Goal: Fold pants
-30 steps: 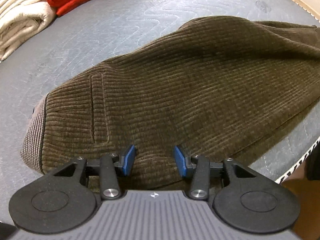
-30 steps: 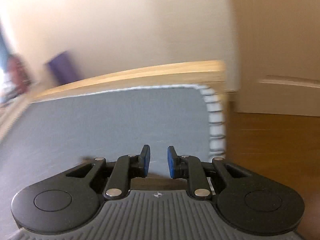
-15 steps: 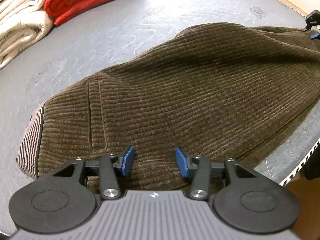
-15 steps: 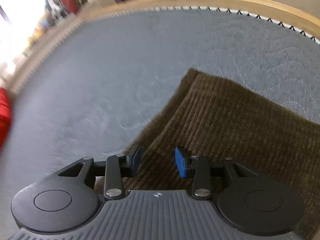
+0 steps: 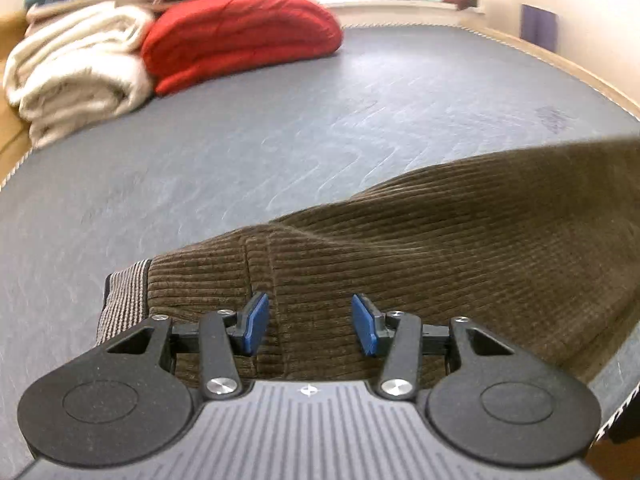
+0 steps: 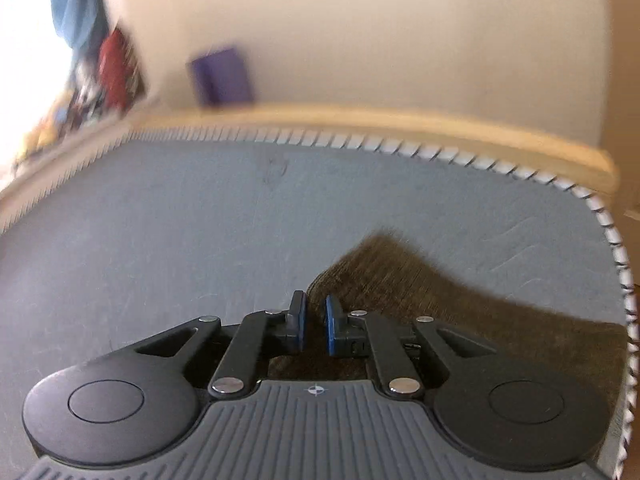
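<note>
Brown corduroy pants (image 5: 440,248) lie on the bed (image 5: 280,128), filling the lower right. Left hand-held gripper (image 5: 310,324) hovers half-open above the waistband end (nothing gripped); right hand-held gripper (image 6: 314,322) is closing on the pants' edge (image 6: 400,280).

one pants (image 5: 440,248), two folded blankets (image 5: 240,40)

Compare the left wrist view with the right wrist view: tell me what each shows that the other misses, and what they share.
Only the left wrist view: the left claw, jaws apart over the waist end of the brown corduroy pants, the striped waistband lining, and folded cream blankets beside a red one.

Only the right wrist view: the right claw, jaws closing with a fold of pants fabric between them, at the leg end; the mattress's corner edging.

Both: the pants, the grey mattress, a purple object by the wall.
</note>
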The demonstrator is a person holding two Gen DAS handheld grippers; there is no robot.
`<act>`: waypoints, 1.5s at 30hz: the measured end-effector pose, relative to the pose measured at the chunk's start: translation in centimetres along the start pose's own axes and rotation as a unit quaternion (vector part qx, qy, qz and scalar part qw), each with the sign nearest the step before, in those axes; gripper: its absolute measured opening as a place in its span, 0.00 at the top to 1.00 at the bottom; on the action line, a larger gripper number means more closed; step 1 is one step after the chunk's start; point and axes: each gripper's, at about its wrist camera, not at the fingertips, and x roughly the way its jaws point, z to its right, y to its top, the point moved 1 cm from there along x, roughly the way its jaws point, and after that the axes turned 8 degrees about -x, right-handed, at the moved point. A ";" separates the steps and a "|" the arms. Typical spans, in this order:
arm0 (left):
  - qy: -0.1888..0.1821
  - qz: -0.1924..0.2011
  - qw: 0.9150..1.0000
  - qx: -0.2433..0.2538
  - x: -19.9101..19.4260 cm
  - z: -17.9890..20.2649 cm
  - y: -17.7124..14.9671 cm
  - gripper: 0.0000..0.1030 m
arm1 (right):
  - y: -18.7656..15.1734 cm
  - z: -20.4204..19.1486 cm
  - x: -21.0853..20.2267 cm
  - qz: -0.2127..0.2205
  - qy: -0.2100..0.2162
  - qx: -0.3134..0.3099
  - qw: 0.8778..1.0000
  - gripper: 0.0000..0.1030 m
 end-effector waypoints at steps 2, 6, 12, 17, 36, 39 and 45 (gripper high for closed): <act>0.021 -0.018 1.000 -0.014 0.8 -0.8 0.1 0.49 | -1.1 0.9 2.3 -0.070 0.009 0.007 0.997 0.78; 0.050 -0.083 0.995 -0.032 2.7 -2.0 -0.3 0.50 | -0.3 2.8 1.1 -0.044 0.019 0.045 0.998 0.67; 0.043 -0.048 0.998 -0.006 1.1 0.0 0.2 0.51 | 0.3 4.9 -2.3 -0.006 0.012 0.027 1.000 0.61; 0.010 -0.106 0.994 -0.024 2.4 0.6 -1.2 0.46 | -1.1 10.3 -3.7 -0.011 -0.018 0.036 0.999 0.59; 0.022 -0.106 0.994 -0.021 2.2 1.6 -1.0 0.36 | -6.0 22.0 -1.6 -0.120 0.041 0.280 0.952 0.54; 0.024 -0.106 0.994 -0.018 2.8 1.7 -1.0 0.36 | -5.8 21.8 -1.3 -0.110 0.033 0.276 0.954 0.57; 0.021 -0.111 0.993 -0.024 2.6 1.5 -0.8 0.35 | -5.1 21.1 -2.6 -0.082 0.008 0.279 0.957 0.76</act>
